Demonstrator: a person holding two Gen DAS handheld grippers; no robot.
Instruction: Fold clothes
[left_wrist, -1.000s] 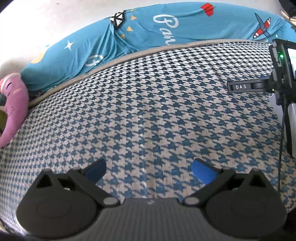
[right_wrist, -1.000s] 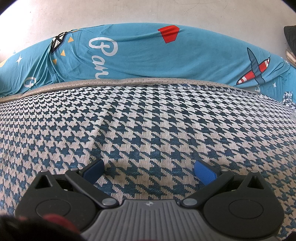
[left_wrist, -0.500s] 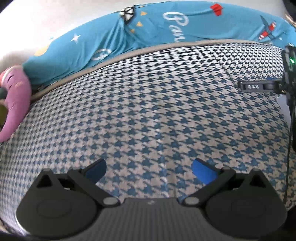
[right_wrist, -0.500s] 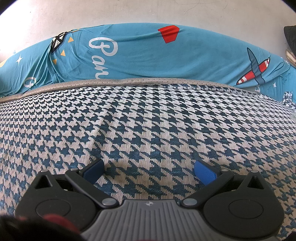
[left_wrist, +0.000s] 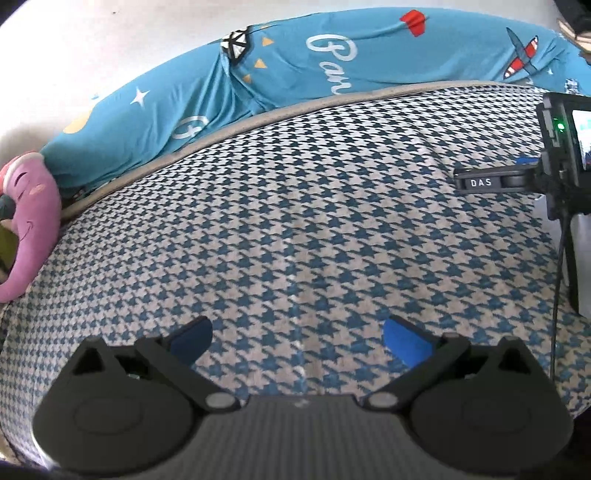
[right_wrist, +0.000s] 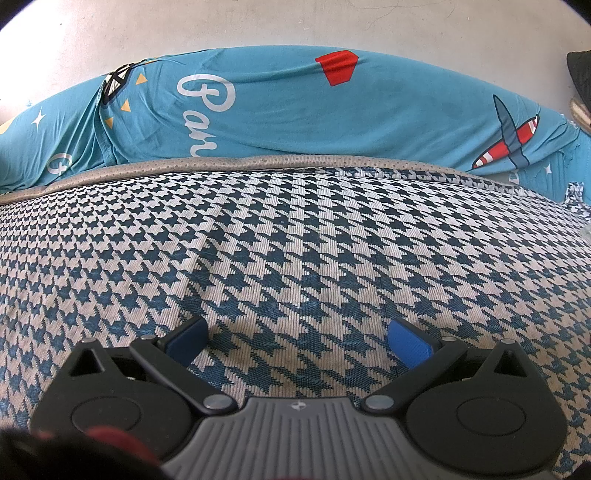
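Observation:
A blue-and-white houndstooth fabric (left_wrist: 295, 206) (right_wrist: 295, 240) lies flat and fills most of both views. Behind it, along the wall, runs a teal printed fabric (left_wrist: 295, 74) (right_wrist: 277, 118) with white lettering, a red shape and an aeroplane. My left gripper (left_wrist: 297, 336) hovers low over the houndstooth fabric, open, with nothing between its blue pads. My right gripper (right_wrist: 299, 339) is also open and empty, close above the same fabric. Its black body with the camera (left_wrist: 557, 166) shows at the right edge of the left wrist view.
A pink plush toy (left_wrist: 29, 221) lies at the far left by the fabric's edge. A pale wall (right_wrist: 258, 22) rises behind the teal fabric. A dark object (right_wrist: 580, 74) sits at the top right corner.
The left wrist view swung to the left and has come back to nearly where it was a second ago. The right gripper has not moved. Both stay open.

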